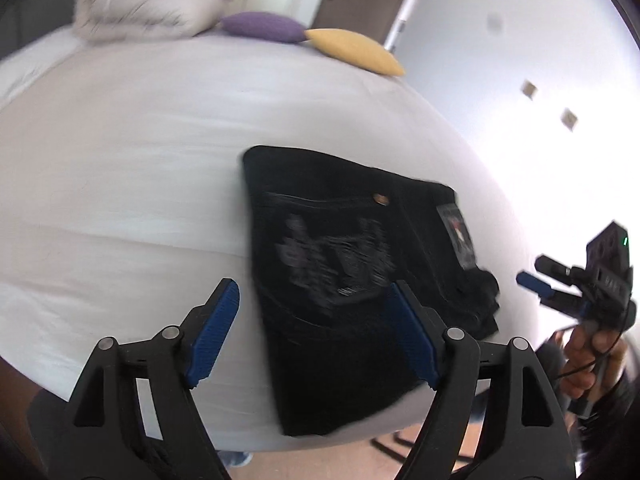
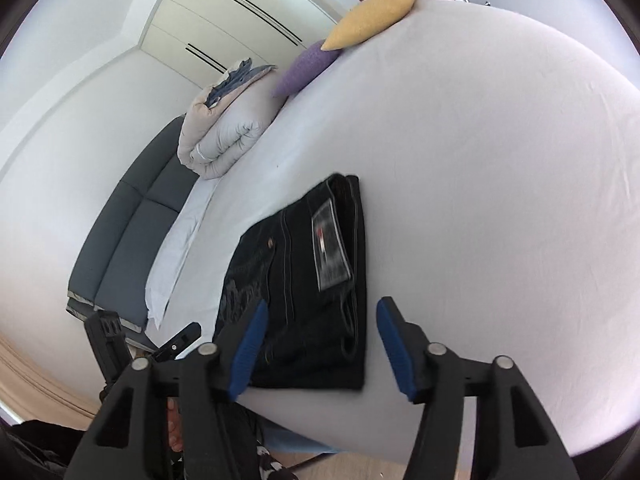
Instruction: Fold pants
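Black pants (image 1: pixel 340 264) lie folded into a compact rectangle on the white bed sheet (image 1: pixel 120 184), near the bed's front edge. A label patch (image 1: pixel 458 236) and an embroidered back pocket face up. My left gripper (image 1: pixel 313 286) hovers open over the near part of the pants, with nothing pressed between its blue pads. In the right wrist view the pants (image 2: pixel 304 280) lie just ahead of my right gripper (image 2: pixel 323 303), which is open and holds nothing. That right gripper (image 1: pixel 536 274) also shows at the right of the left wrist view, off the pants, held by a hand (image 1: pixel 592 360).
A rolled duvet (image 2: pixel 224 132), a purple pillow (image 2: pixel 304 68) and a yellow pillow (image 2: pixel 372 20) sit at the bed's far end. A grey sofa (image 2: pixel 132 232) stands beside the bed, with white wardrobe doors (image 2: pixel 240 12) behind. White sheet (image 2: pixel 500 200) stretches wide to the right.
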